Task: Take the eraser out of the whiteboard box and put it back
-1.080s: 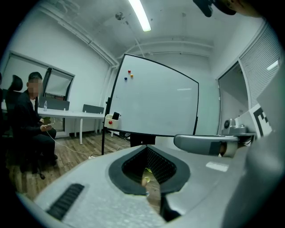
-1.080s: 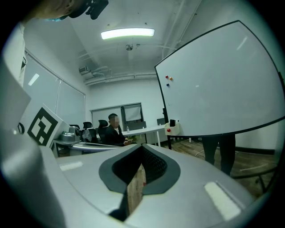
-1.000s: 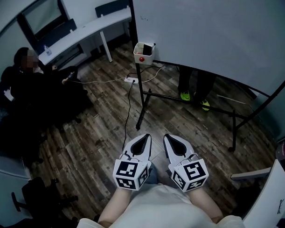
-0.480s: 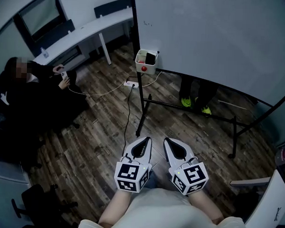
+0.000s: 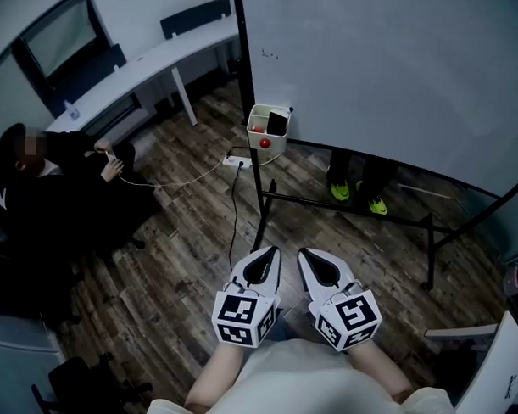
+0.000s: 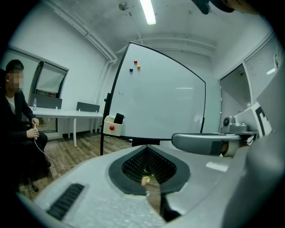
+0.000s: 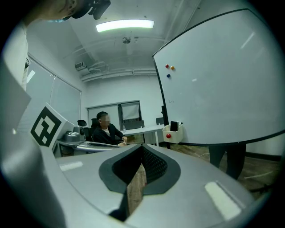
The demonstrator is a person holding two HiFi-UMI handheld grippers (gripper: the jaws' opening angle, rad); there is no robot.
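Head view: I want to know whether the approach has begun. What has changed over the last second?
The person has stepped toward the whiteboard, so the box on its stand sits lower and nearer in view. Nothing was taken or let go. The left tool and right tool stay shut, empty, side by side; the eraser is still in the box.

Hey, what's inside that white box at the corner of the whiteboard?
A dark eraser stands upright in the white box, poking above its rim. The box's walls hide whatever lies lower down.
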